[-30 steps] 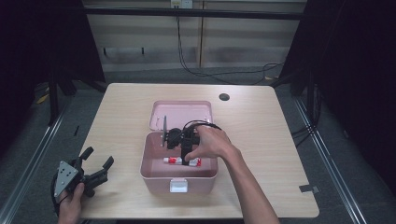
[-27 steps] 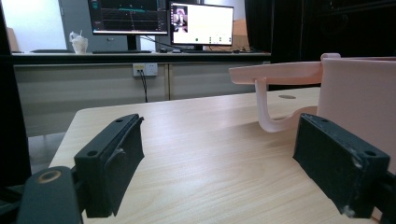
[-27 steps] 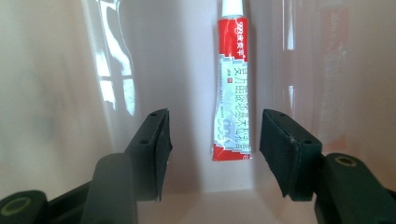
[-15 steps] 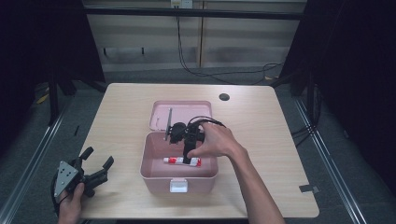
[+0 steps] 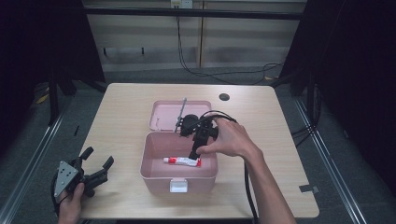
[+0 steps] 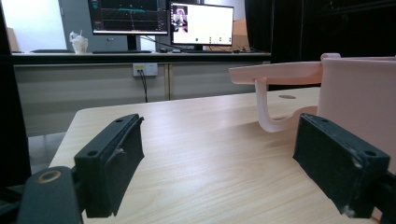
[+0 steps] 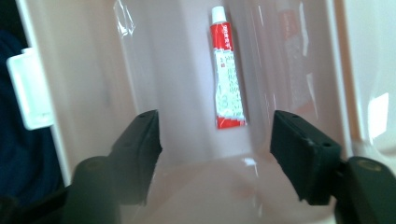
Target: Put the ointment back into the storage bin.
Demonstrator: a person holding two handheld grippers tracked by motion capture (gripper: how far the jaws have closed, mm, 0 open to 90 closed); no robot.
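At the near left corner of the surface (image 5: 121, 116), the left tool (image 5: 95, 161) is resting in the person's hand with its jaws spread wide and nothing between them. Further right, the pink box (image 5: 154, 175) is standing open, its lid (image 5: 163, 116) lying back behind it. A red-and-white tube (image 5: 182, 161) is lying flat on the box floor, its long axis running left to right, white cap pointing left. Just above the tube's right end, the right tool (image 5: 195, 151) is pointing down into the box; its jaws have just been opening and are gaping, gripping nothing.
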